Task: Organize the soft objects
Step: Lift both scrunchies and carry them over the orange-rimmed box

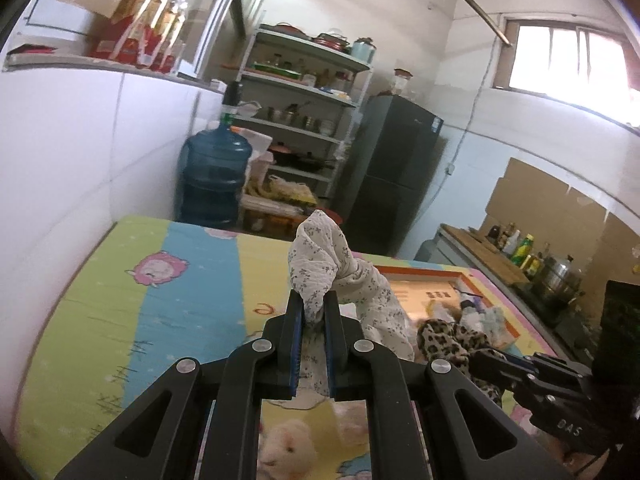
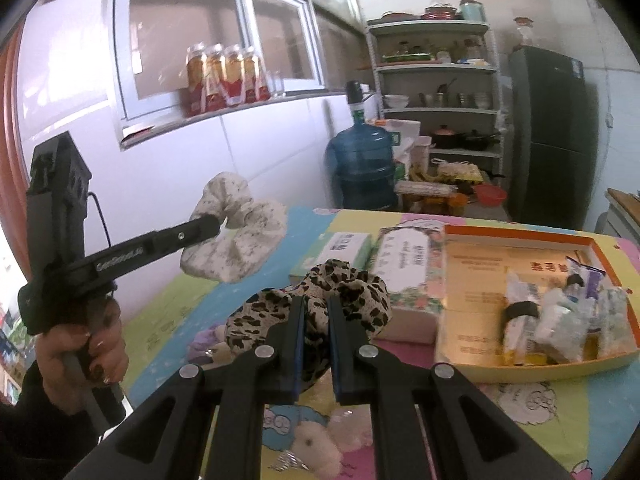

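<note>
White floral scrunchie point(image 1: 320, 256), leopard-print scrunchie point(image 2: 340, 292), orange-rimmed box point(image 2: 520, 236), pastel cartoon tablecloth point(image 1: 160, 280)

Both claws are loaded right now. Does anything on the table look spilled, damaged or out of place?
Nothing stands out. The left claw grips the white floral scrunchie, the right claw the leopard scrunchie, both lifted off the table. The orange-rimmed tray sits flat with its small packets inside.

Black tool point(image 1: 314, 300) frames, blue pads, silver screws; dark sleeve point(image 2: 24, 420), painted nails.
</note>
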A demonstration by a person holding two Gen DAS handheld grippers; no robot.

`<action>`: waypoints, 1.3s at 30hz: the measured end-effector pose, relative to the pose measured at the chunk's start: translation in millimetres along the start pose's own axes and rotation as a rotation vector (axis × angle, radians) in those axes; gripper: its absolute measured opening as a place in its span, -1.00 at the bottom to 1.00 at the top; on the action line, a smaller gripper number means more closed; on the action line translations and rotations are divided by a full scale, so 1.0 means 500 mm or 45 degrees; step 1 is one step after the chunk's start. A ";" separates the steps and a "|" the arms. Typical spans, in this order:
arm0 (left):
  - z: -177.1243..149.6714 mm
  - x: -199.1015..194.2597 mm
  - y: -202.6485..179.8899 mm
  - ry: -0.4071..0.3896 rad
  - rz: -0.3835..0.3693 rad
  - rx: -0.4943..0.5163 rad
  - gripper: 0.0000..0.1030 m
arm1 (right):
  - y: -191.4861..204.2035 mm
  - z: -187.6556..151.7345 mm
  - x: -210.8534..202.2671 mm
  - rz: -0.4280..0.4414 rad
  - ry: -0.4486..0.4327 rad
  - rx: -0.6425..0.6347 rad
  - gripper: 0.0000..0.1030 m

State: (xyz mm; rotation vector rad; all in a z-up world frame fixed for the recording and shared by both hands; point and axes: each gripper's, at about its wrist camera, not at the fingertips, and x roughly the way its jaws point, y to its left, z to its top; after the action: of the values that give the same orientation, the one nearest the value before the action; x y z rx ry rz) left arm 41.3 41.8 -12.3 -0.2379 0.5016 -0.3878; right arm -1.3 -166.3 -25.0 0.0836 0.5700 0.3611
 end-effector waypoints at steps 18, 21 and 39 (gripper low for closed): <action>-0.004 0.032 -0.138 0.017 -0.085 0.062 -0.82 | -0.131 -0.013 -0.078 -0.094 -0.102 0.147 -0.79; -0.009 0.044 -0.164 0.030 -0.096 0.066 -0.82 | -0.158 -0.016 -0.090 -0.108 -0.115 0.172 -0.79; -0.023 0.134 -0.302 0.039 -0.132 0.049 -0.82 | -0.312 -0.027 -0.167 -0.249 -0.208 0.244 -0.79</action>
State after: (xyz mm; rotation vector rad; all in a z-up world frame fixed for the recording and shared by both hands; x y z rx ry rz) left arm 44.1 -123.6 -2.9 -0.2218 0.5128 -0.5019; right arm -25.3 -342.0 -21.2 0.2380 0.4457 0.1069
